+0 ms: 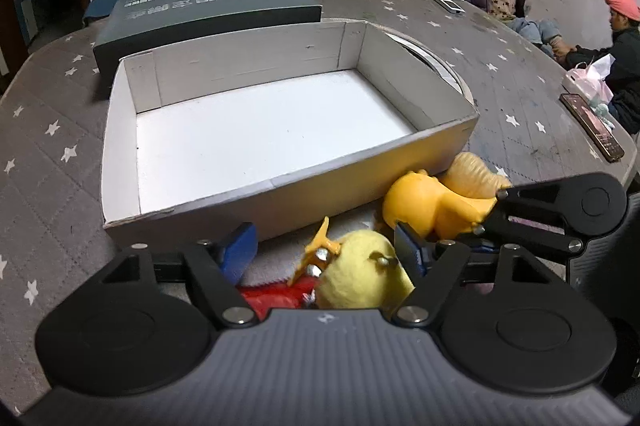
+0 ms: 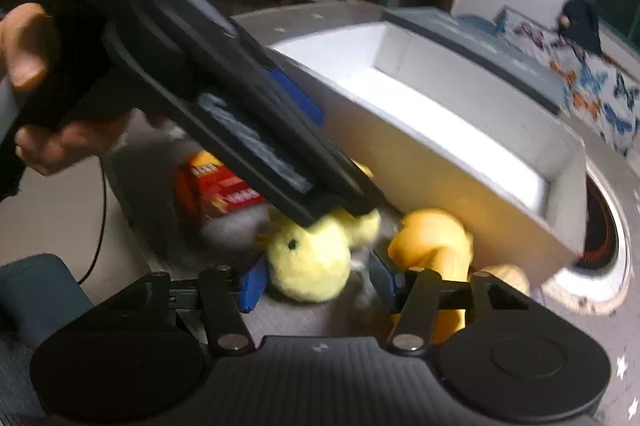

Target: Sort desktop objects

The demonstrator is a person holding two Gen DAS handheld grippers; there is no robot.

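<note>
A yellow plush chick (image 1: 360,274) (image 2: 308,266) lies on the table just in front of a white, empty cardboard box (image 1: 120,154) (image 2: 460,186). My left gripper (image 1: 326,250) is open, its blue fingers (image 1: 240,250) on either side of the chick. In the right wrist view the left gripper (image 2: 328,150) comes down from above onto the chick, held by a hand (image 2: 32,66). My right gripper (image 2: 318,282) (image 1: 490,212) is open and low over an orange rubber toy (image 1: 424,206) (image 2: 436,246). A red snack packet (image 1: 276,294) (image 2: 224,190) lies beside the chick.
A pale yellow toy (image 1: 472,174) (image 2: 508,276) rests by the box corner. A grey box lid (image 1: 208,10) stands behind the box. A round inset (image 1: 444,66) (image 2: 600,226) sits in the star-patterned table (image 1: 60,146). A phone (image 1: 592,130) lies right; two people sit beyond.
</note>
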